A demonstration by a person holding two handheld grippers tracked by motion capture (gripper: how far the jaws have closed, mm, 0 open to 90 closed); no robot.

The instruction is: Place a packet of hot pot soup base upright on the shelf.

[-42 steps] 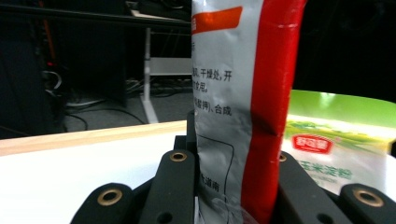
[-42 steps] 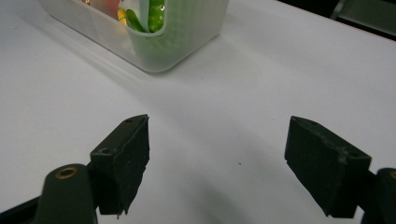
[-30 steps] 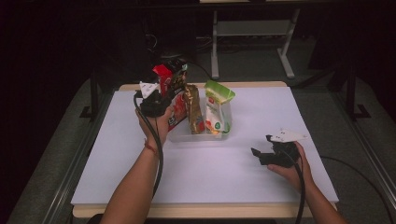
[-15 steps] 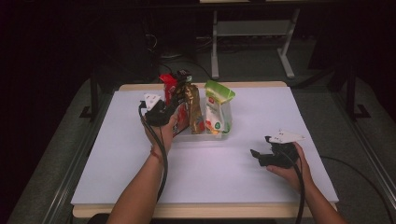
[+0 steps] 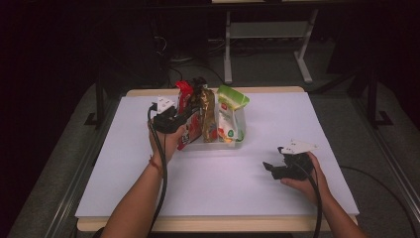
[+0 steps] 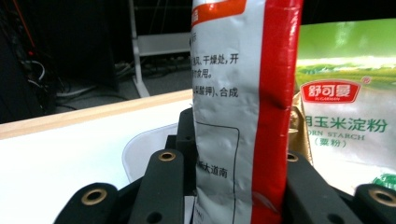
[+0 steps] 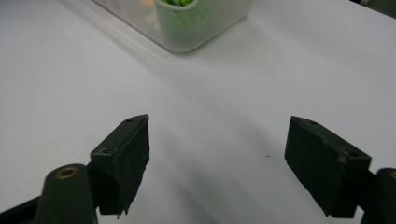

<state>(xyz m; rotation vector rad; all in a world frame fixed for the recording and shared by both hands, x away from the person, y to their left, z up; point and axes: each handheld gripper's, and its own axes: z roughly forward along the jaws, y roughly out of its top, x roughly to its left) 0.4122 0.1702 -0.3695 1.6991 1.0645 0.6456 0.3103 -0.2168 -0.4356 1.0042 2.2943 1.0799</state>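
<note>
I have the red-and-silver packet [image 6: 243, 112] standing upright between the jaws of my left gripper [image 5: 171, 120], just left of centre in the high view and filling the middle of the left gripper view. Its lower end appears to sit in the clear tray [image 5: 208, 145], at the left end of the row beside the gold packet [image 5: 207, 114] and the green corn starch bag [image 5: 231, 116]. I keep it vertical so it slots in edge-on like its neighbours instead of toppling across them. The jaws have just been opening with the packet between them; I cannot tell whether the pads still press on its sides, so I judge this as the release. My right gripper [image 5: 277, 168] rests low on the white table [image 5: 307, 124] at the lower right, jaws spread wide with nothing between them, parked clear of the tray. Against the frame from a second ago, the left hand and packet sit lower and nearer the tray, where before the packet was lifted above the row; the right hand looks unchanged.
</note>
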